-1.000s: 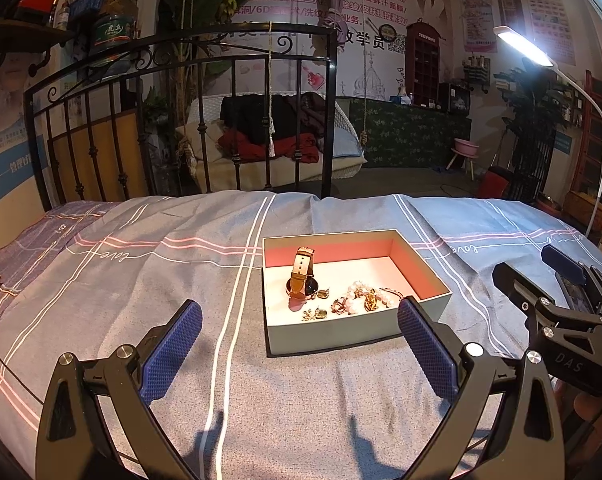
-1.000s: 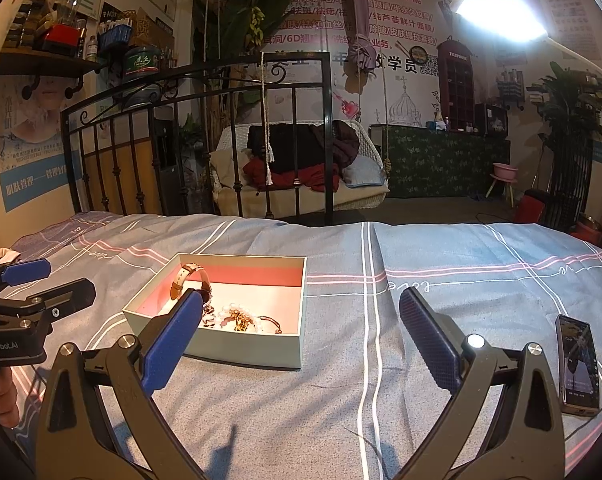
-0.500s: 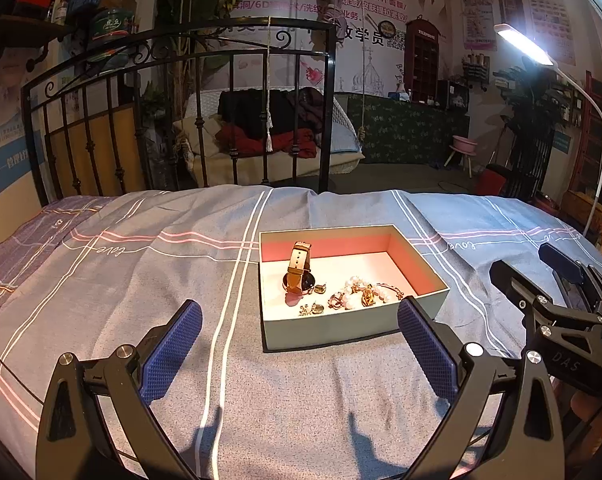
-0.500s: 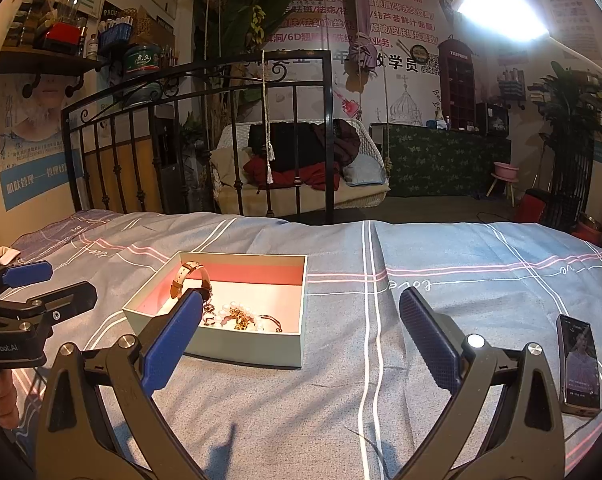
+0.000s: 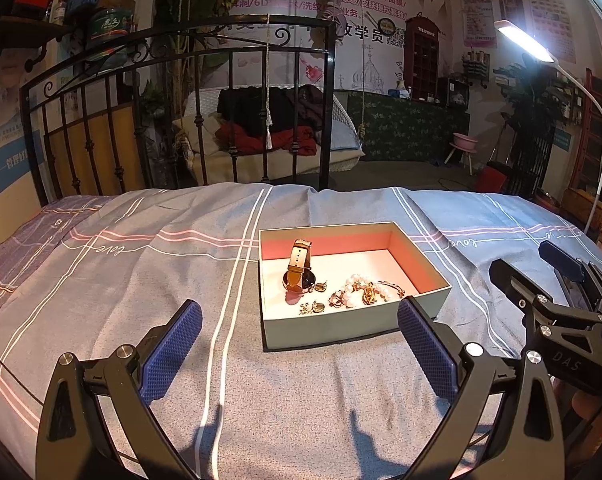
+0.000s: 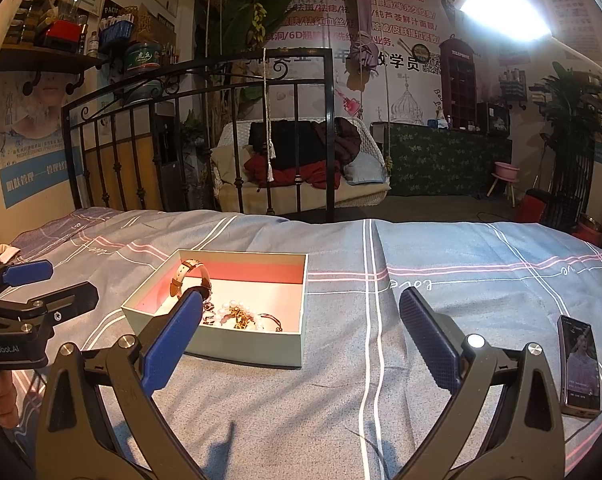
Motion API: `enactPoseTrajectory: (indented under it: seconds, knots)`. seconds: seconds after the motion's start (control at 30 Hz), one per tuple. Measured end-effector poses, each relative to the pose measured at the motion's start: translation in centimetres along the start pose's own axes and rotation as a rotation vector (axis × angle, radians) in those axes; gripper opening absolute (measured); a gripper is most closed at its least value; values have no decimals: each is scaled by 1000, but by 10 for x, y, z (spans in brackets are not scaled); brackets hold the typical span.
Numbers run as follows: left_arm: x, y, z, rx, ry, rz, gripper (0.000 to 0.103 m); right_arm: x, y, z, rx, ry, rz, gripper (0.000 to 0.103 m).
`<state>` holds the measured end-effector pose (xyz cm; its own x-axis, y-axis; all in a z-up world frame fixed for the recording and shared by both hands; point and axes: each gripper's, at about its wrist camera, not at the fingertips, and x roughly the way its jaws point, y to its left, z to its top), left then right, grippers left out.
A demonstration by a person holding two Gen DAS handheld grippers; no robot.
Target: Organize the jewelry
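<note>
A pale green box (image 5: pixel 341 326) with a pink inside lies on the bed. In it stand a watch (image 5: pixel 299 266) with a tan strap, a pearl bracelet (image 5: pixel 359 290) and several small gold pieces (image 5: pixel 313 308). My left gripper (image 5: pixel 299 350) hangs open just short of the box, nothing between its blue pads. The right wrist view has the same box (image 6: pixel 237 338) at centre left, with the watch (image 6: pixel 189 276) and pearls (image 6: pixel 237 314) inside. My right gripper (image 6: pixel 297 340) is open and empty, to the right of the box. Each gripper shows at the edge of the other's view.
A grey-blue striped bedsheet (image 5: pixel 141 264) covers the bed. A phone (image 6: pixel 579 364) with a lit screen lies on the sheet at the right. A black iron bed frame (image 5: pixel 181 112) stands at the far edge. A lamp (image 5: pixel 523 40) shines at the upper right.
The left wrist view has shifted slightly, so the box sits a touch lower and nearer. The right gripper has barely moved. Both grippers stay open.
</note>
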<state>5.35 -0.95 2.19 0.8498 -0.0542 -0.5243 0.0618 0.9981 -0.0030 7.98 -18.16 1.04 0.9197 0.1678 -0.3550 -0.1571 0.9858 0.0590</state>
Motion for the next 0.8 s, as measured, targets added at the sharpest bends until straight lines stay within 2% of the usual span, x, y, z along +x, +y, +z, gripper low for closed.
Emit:
enactPoseTrajectory:
  seconds: [0.8]
  knots:
    - [7, -1, -3, -1, 23, 4, 96, 8, -3, -6, 4, 17, 1, 97]
